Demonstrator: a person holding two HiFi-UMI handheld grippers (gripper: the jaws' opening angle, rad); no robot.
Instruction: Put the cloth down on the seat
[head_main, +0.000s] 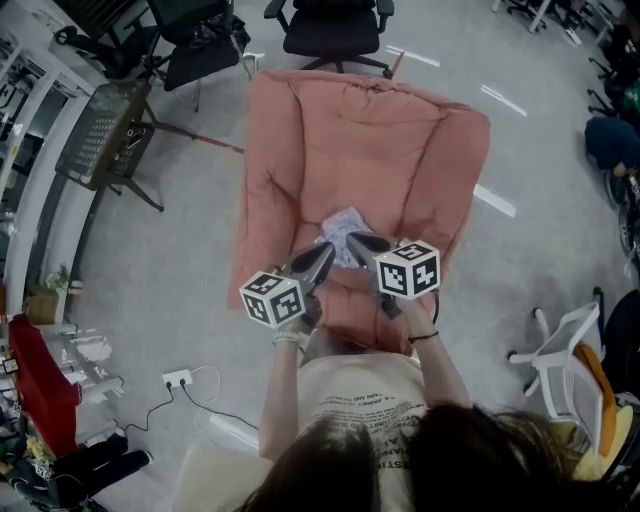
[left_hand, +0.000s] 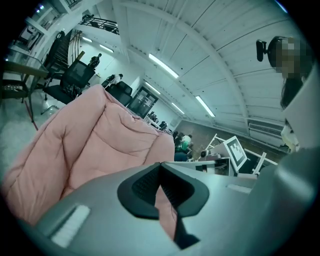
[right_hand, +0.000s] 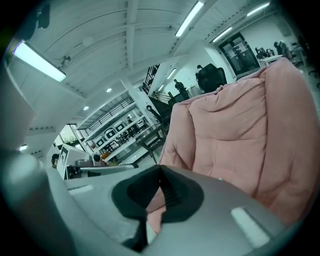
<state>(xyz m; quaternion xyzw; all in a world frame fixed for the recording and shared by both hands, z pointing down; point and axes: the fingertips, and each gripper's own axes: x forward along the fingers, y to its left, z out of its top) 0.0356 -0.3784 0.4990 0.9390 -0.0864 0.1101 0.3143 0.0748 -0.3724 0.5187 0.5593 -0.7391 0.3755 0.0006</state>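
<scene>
A small white patterned cloth (head_main: 345, 222) lies crumpled on the seat of a big pink padded armchair (head_main: 340, 130). Both grippers hover over the seat's front, pointing at the cloth's near edge. My left gripper (head_main: 326, 250) is shut, its tips meeting with nothing between them; in the left gripper view only the pink backrest (left_hand: 100, 145) shows past the left gripper (left_hand: 160, 165). My right gripper (head_main: 356, 240) is also shut on nothing, and the right gripper view shows the right gripper (right_hand: 160, 167) before the pink cushion (right_hand: 235, 135). Neither gripper view shows the cloth.
Black office chairs (head_main: 335, 30) stand behind the armchair, and a mesh-backed chair (head_main: 105, 135) at its left. A power strip (head_main: 177, 379) with cables lies on the grey floor at the left. A white chair (head_main: 565, 350) is at the right, a red object (head_main: 40, 385) at far left.
</scene>
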